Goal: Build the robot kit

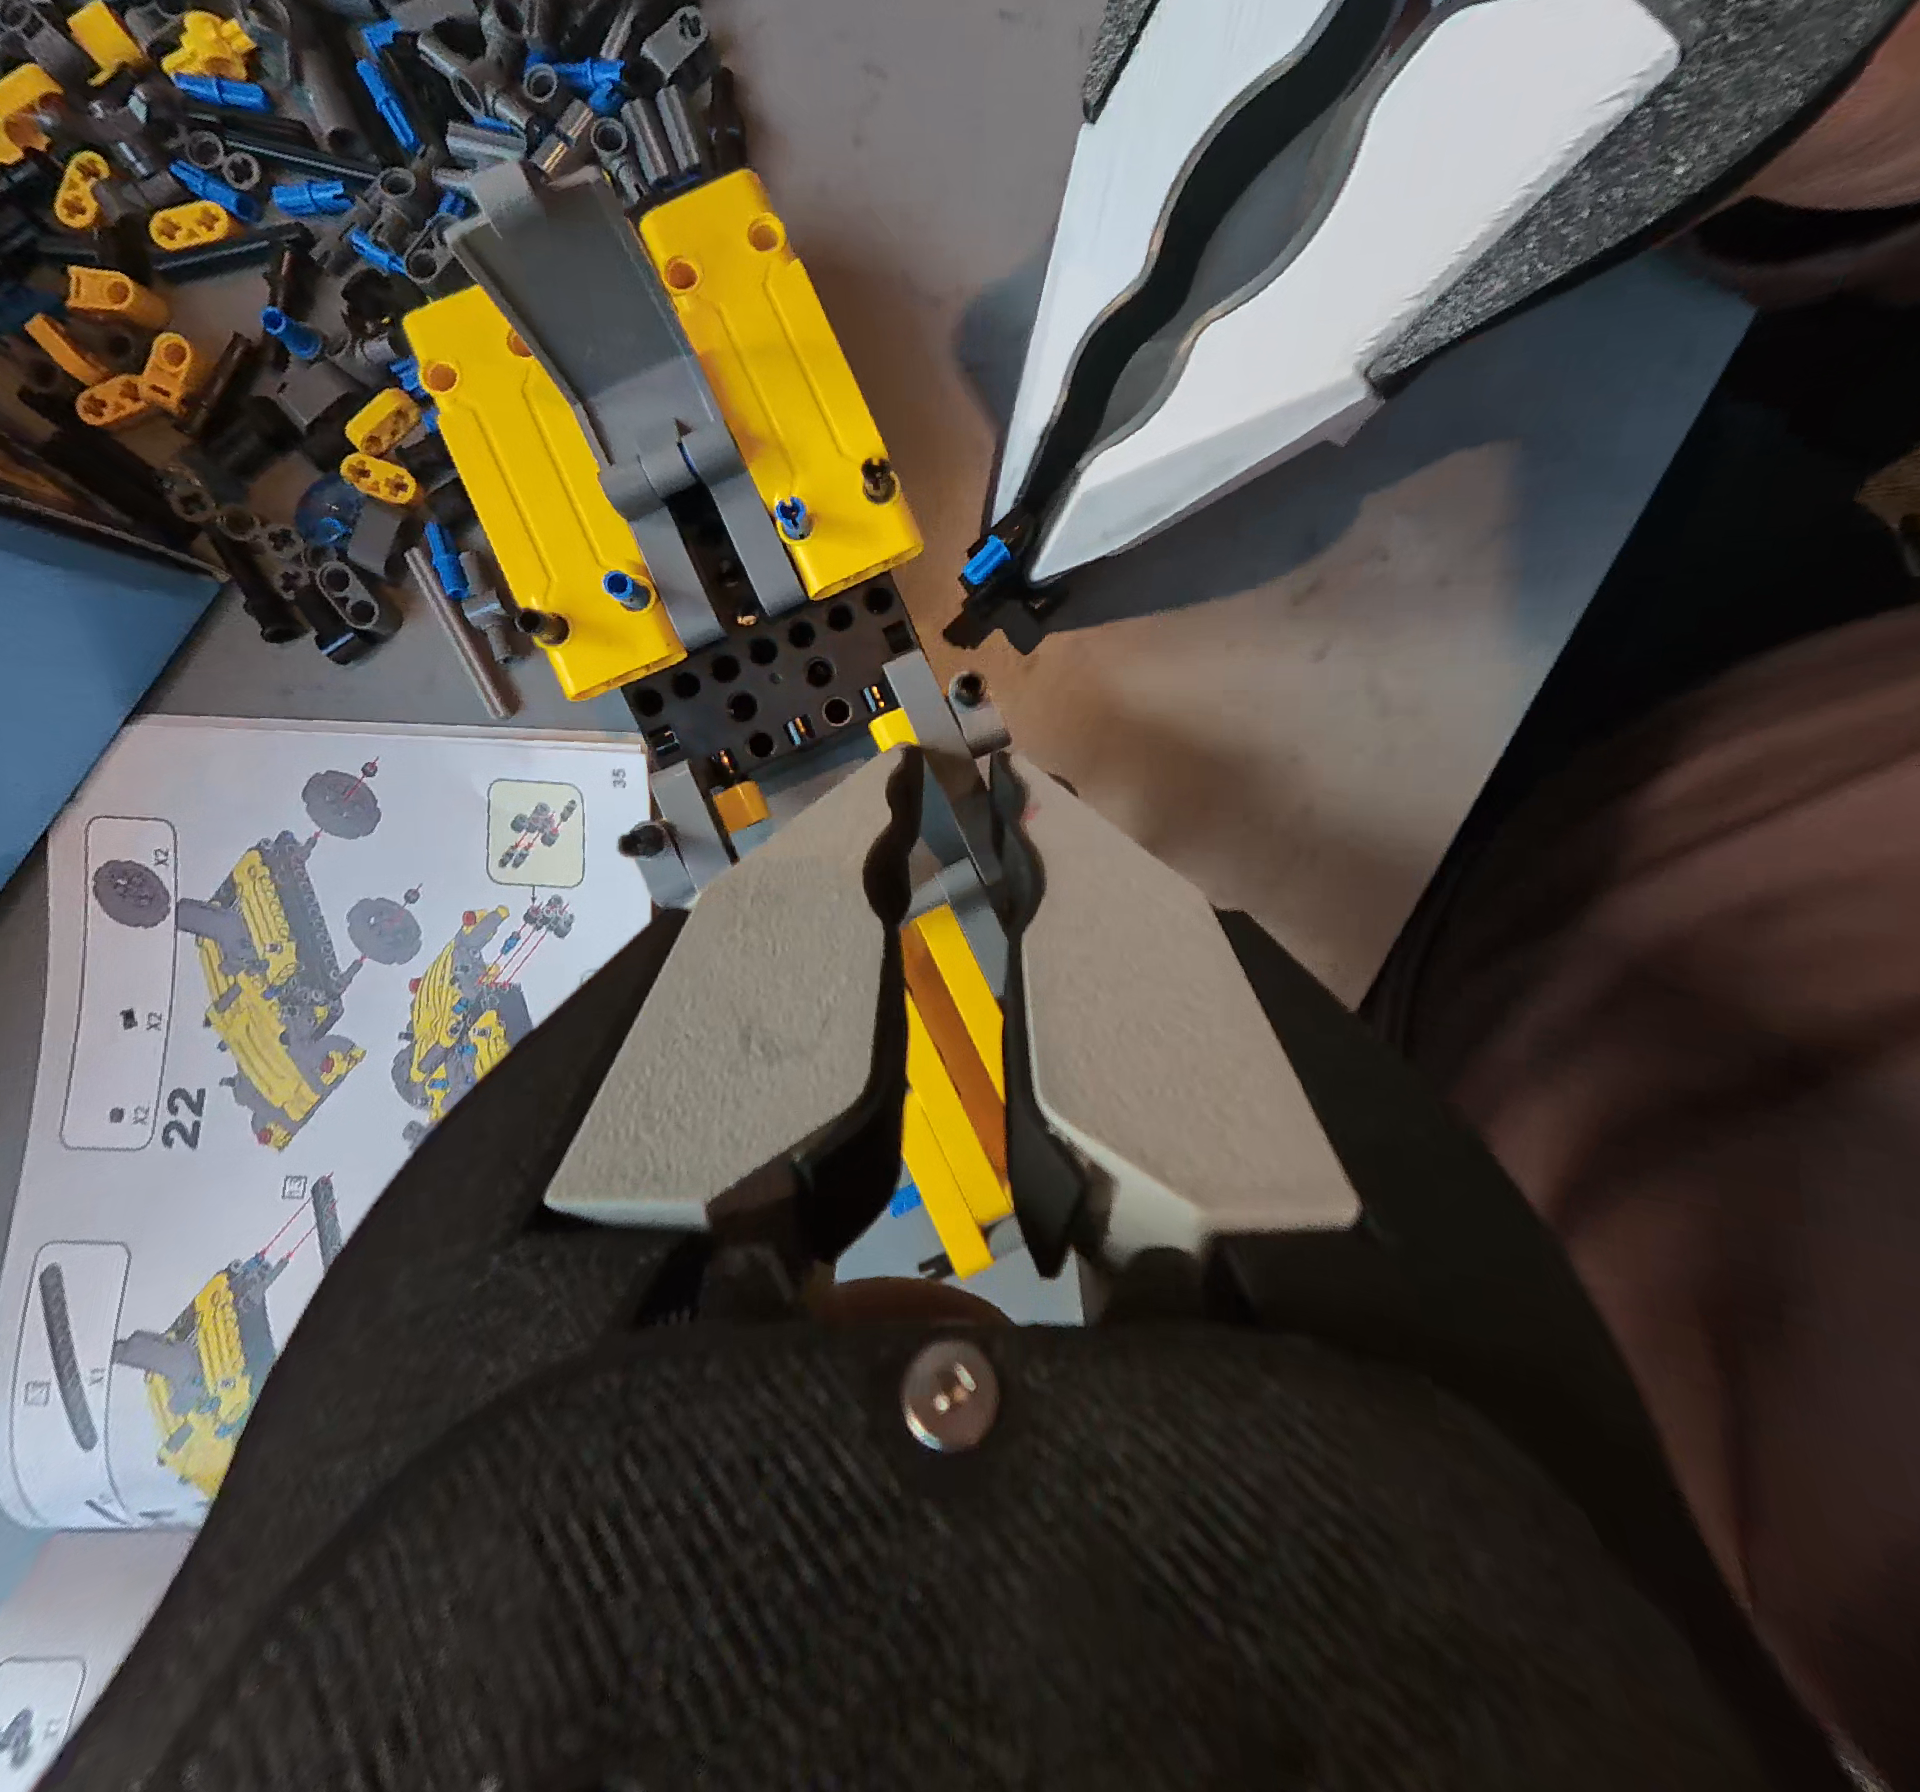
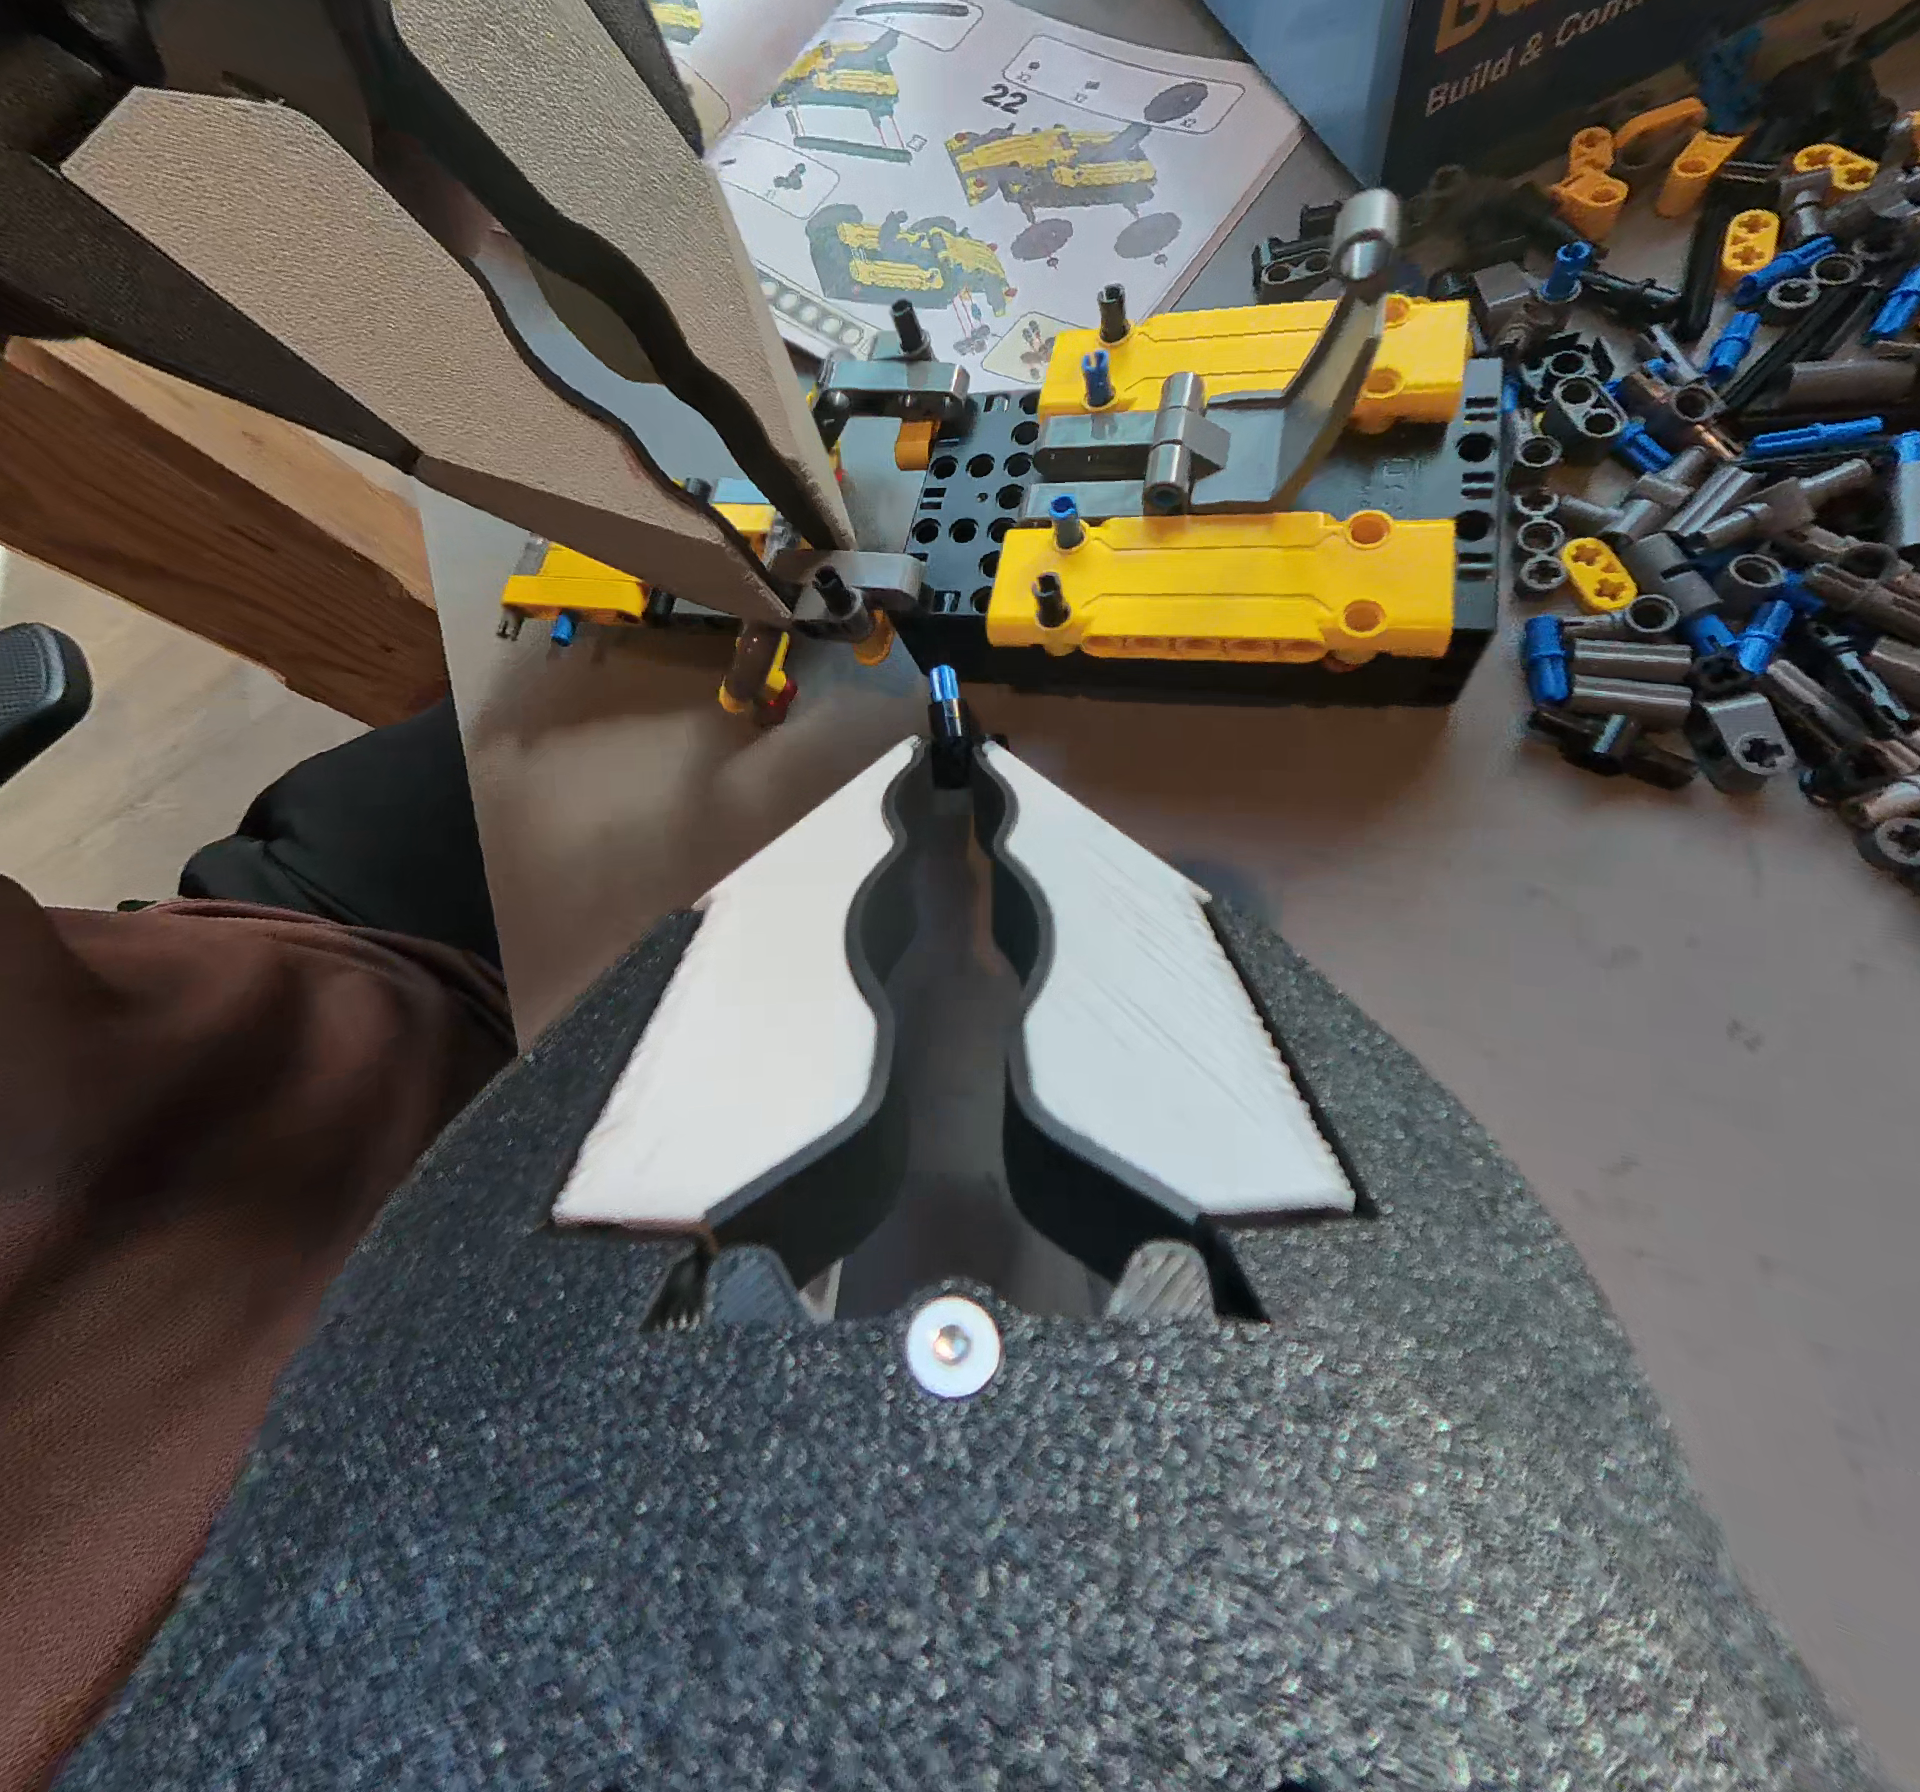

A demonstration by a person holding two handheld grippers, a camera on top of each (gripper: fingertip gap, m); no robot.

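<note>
L tongs (image 1: 961, 786) clamp yellow model (image 1: 769, 516); R tongs (image 2: 948, 750) pinch blue-black pin (image 2: 943, 703).

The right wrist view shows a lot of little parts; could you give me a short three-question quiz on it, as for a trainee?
1. True or false: the white-fingered right gripper pinches a small blue-tipped black plastic pin.
2. Which gripper clamps the yellow-and-black toy brick model?
3. Where does the loose pile of grey and blue plastic connectors lie: A, right of the model; B, on the open paper instruction booklet?

Key: 1 true; 2 the grey-fingered left gripper; 3 A.
</note>
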